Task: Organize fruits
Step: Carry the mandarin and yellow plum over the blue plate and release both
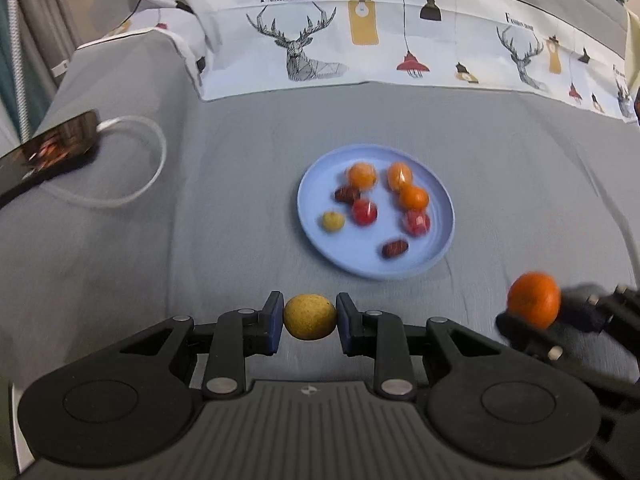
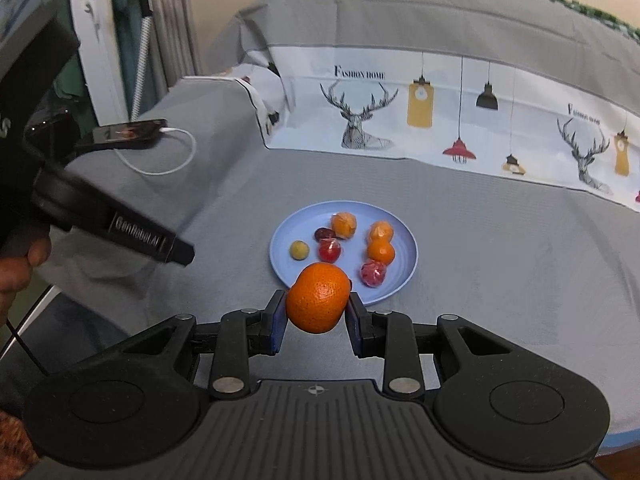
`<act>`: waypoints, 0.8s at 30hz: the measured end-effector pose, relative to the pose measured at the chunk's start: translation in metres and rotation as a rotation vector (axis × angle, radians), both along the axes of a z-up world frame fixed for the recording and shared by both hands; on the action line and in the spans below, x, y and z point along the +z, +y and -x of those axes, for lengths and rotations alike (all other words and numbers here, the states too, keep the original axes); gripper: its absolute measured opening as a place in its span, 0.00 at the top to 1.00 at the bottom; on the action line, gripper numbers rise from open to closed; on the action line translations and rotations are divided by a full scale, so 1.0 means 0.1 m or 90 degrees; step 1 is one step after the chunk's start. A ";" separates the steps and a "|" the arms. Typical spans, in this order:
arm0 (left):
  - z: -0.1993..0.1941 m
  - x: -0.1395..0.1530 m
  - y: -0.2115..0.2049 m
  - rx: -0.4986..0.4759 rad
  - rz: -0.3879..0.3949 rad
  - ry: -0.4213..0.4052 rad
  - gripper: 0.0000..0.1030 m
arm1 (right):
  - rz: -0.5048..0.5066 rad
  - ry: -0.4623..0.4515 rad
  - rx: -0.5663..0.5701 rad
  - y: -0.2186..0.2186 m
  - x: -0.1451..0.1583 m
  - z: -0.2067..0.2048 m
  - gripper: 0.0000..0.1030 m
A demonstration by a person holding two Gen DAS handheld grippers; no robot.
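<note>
My left gripper (image 1: 310, 317) is shut on a small yellow fruit (image 1: 310, 316), held above the grey cloth short of the blue plate (image 1: 436, 248). My right gripper (image 2: 317, 312) is shut on an orange (image 2: 318, 302), just in front of the blue plate (image 2: 404, 276). The orange also shows at the right edge of the left wrist view (image 1: 534, 299). The plate holds several fruits: oranges (image 1: 362, 175), wrapped red fruits (image 1: 365, 212), dark dates (image 1: 395, 249) and a small yellow fruit (image 1: 333, 221).
The grey cloth (image 1: 200, 200) covers the surface. A printed deer cloth (image 1: 320, 40) lies behind the plate. A phone (image 1: 60, 140) with a white cable (image 1: 152, 160) lies at the left. The left gripper's body (image 2: 120, 224) crosses the left of the right wrist view.
</note>
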State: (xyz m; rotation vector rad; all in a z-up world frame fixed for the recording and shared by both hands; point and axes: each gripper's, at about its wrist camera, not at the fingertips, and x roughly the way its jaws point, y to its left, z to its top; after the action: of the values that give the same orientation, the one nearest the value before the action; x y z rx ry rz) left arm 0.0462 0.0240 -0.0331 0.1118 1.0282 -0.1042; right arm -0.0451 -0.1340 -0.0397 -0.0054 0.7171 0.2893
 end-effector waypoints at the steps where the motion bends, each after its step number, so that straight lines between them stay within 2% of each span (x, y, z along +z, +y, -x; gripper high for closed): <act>1: -0.10 -0.03 -0.02 -0.001 0.002 -0.001 0.70 | 0.001 0.007 -0.002 0.00 -0.05 -0.10 0.69; 7: -0.67 -0.36 -0.11 -0.013 0.039 0.012 0.70 | 0.004 0.037 -0.015 0.02 -0.36 -0.61 0.69; 9: -0.84 -0.48 -0.15 -0.016 0.038 0.018 0.70 | 0.007 0.047 -0.022 0.01 -0.48 -0.79 0.69; 18: -1.26 -0.88 -0.24 -0.043 0.040 0.031 0.70 | 0.020 0.083 -0.020 0.05 -0.86 -1.35 0.68; 19: -1.28 -0.89 -0.25 -0.048 0.044 0.028 0.66 | 0.025 0.085 -0.020 0.06 -0.89 -1.38 0.67; 20: -1.30 -0.89 -0.26 -0.052 0.046 0.024 0.46 | 0.028 0.088 -0.022 0.06 -0.91 -1.41 0.67; 21: -1.29 -0.88 -0.26 -0.048 0.042 0.017 0.32 | 0.029 0.092 -0.025 0.06 -0.92 -1.44 0.55; 22: -1.28 -0.84 -0.25 -0.038 0.036 0.003 0.07 | 0.029 0.097 -0.026 0.06 -0.91 -1.45 0.38; 23: -1.24 -0.78 -0.23 -0.027 0.030 -0.019 0.01 | 0.027 0.095 -0.026 0.04 -0.89 -1.45 0.31; 24: -1.17 -0.72 -0.20 -0.024 0.028 -0.043 0.00 | 0.025 0.090 -0.027 0.03 -0.85 -1.42 0.21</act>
State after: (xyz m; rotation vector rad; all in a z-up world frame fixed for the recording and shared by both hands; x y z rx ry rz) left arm 0.1628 0.0036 -0.1046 0.0935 0.9554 -0.1560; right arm 0.0973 -0.1313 -0.1249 -0.0072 0.8618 0.2369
